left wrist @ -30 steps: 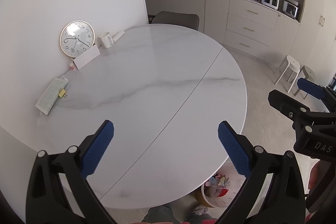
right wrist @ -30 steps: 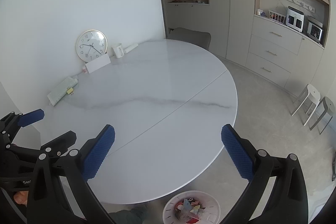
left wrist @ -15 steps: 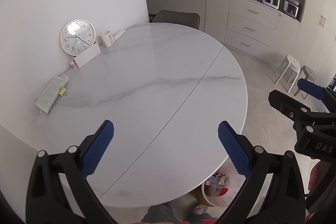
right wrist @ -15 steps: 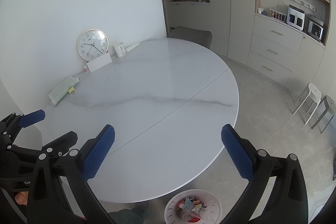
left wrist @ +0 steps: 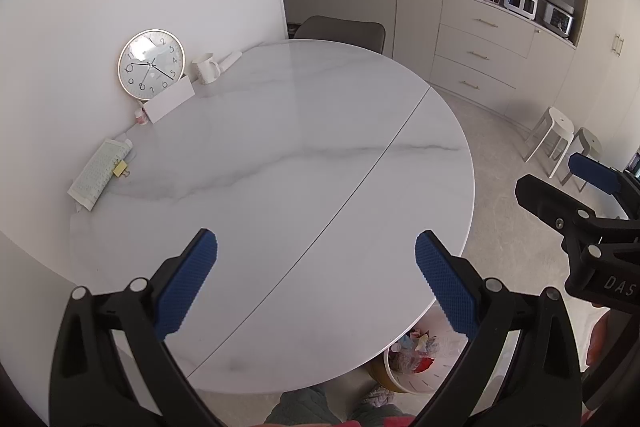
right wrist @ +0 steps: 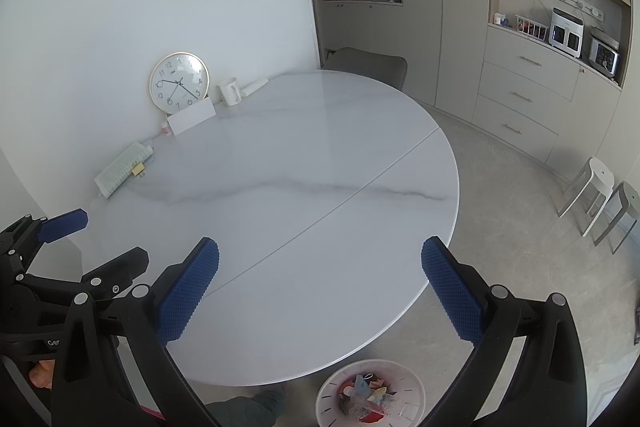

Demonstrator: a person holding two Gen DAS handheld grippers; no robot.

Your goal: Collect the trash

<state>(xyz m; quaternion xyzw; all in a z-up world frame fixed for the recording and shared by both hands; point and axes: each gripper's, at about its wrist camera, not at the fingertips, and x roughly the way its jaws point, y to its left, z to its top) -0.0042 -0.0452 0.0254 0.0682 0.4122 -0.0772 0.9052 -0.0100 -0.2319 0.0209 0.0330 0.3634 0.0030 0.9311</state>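
A: How are the two grippers held?

B: The left gripper (left wrist: 316,269) and the right gripper (right wrist: 320,277) are both seen spread wide with nothing between the blue pads. Both are raised over the near edge of the counter (right wrist: 304,163), probably so the whole surface can be surveyed.

A: Where is the trash found?

B: Colourful scraps (right wrist: 366,397) are seen inside the white bin (right wrist: 416,393), set on the floor at 6 o'clock, just off the counter's near rim. That spot was presumably chosen so that pieces could be dropped straight down from the edge.

A: Is anything left on the counter?

B: No loose trash can be made out. At 10 to 11 o'clock, against the wall, a clock (left wrist: 151,64), a white card (left wrist: 170,103), a mug (left wrist: 206,68) and a folded paper with a yellow clip (left wrist: 100,173) are kept, seemingly as belongings pushed out of the way. The task is judged nearly or fully done.
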